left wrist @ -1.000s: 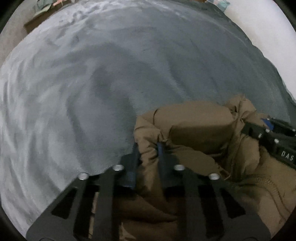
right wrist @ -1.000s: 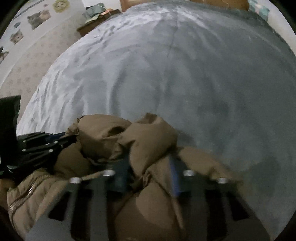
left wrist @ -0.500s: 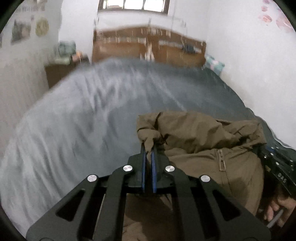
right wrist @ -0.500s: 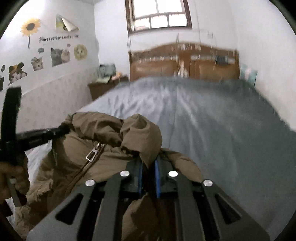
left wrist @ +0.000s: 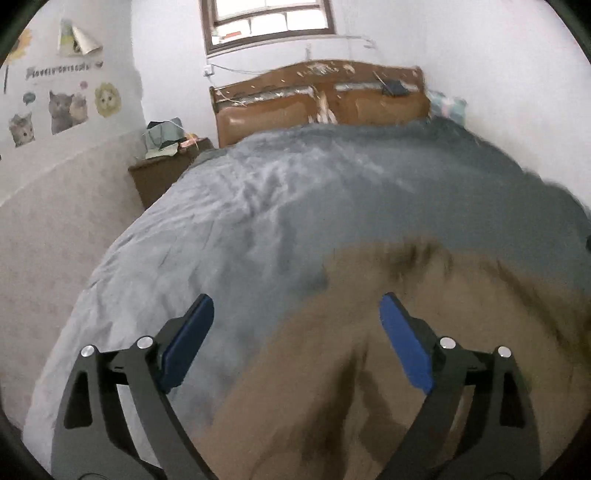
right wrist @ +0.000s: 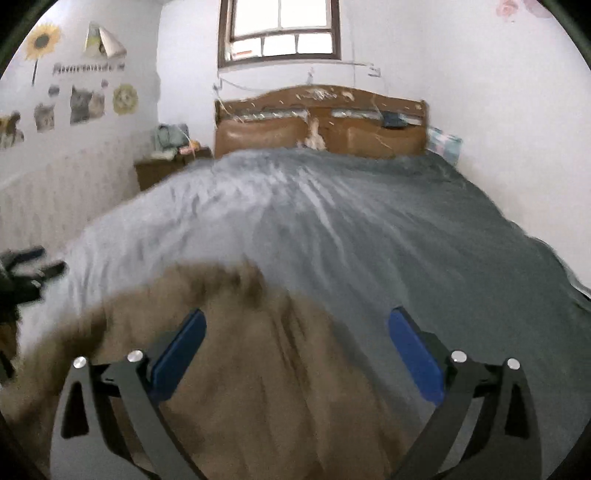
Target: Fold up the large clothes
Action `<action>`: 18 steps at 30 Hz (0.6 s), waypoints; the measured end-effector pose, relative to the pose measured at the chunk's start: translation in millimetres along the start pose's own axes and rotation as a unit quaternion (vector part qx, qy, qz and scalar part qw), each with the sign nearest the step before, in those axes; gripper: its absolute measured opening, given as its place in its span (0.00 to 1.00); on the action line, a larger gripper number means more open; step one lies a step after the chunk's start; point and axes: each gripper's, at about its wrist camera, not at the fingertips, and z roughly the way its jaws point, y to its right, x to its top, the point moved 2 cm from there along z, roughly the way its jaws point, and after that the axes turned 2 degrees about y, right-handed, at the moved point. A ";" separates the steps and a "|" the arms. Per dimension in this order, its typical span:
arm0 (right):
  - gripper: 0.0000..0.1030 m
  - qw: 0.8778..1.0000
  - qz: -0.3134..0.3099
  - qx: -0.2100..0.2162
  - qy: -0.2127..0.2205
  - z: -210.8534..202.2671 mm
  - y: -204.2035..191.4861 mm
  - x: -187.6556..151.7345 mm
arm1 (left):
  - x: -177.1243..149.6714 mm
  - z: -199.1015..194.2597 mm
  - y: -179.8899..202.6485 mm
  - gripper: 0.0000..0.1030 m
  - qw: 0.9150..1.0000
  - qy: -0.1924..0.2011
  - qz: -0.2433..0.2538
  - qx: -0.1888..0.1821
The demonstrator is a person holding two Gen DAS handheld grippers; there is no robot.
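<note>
A brown padded jacket [left wrist: 388, 350] lies blurred on the grey bed cover [left wrist: 277, 206], below and to the right in the left wrist view. My left gripper [left wrist: 297, 308] is open and empty above the jacket's left edge. In the right wrist view the jacket [right wrist: 258, 369] fills the lower left on the grey cover [right wrist: 369, 229]. My right gripper [right wrist: 295, 325] is open and empty above the jacket's right edge. The left gripper's dark body [right wrist: 26, 269] shows at the far left of that view.
A wooden headboard [left wrist: 317, 99] stands at the far end of the bed. A brown nightstand [left wrist: 162, 173] with bags on it is at the far left. A white wall [right wrist: 509, 122] runs close along the bed's right side. A window [right wrist: 280, 33] is above the headboard.
Both grippers were shut on folds of the jacket and lifted it. Now both are open and the jacket has dropped free onto the bed.
</note>
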 end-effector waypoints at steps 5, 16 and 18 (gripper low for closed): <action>0.96 1.000 0.012 0.014 -0.025 -115.8 16.3 -109.6 | -107.4 -135.4 -25.6 0.94 1.000 0.015 -0.003 -0.001; 0.96 0.998 -0.031 0.010 -0.045 -208.3 -37.7 -253.8 | -275.2 -258.6 34.3 0.97 0.999 -0.017 -0.023 -0.040; 0.96 0.997 -0.022 0.015 -0.066 -195.7 -35.9 -264.9 | -286.5 -248.7 45.4 0.97 0.999 -0.020 0.007 -0.045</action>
